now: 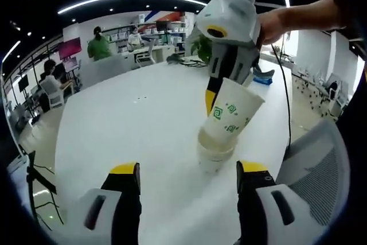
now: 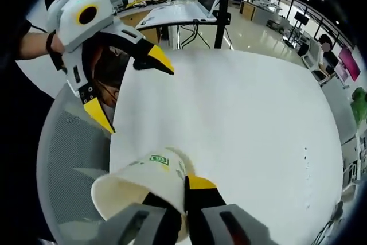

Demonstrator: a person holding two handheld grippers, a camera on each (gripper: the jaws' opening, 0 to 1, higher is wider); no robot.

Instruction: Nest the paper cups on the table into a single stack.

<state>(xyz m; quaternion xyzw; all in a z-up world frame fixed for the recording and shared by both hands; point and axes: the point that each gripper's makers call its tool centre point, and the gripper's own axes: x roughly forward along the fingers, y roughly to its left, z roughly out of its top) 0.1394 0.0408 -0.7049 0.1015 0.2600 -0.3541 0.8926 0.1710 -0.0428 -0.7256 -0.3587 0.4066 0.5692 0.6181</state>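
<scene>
We're pinching the rim of a paper cup point(image 2: 150, 190) w/ the right gripper point(image 2: 182, 199), jaws clamped on its wall, tilting it into the cup stack point(image 1: 215, 154) standing on the white table point(image 1: 132, 124). Our left gripper point(image 1: 188, 177) is hovering nr the stack w/ jaws spread wide, gripping nothing. A grey mesh chair point(image 1: 318, 170) is sitting just beside the table edge.

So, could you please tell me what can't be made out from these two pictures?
- Left gripper view: how many cups are in the stack; the held cup covers its inside.
- Right gripper view: the stack under the held cup; the cup and the right gripper hide it.
- Left gripper view: the people at the far desks are too small for detail.
</scene>
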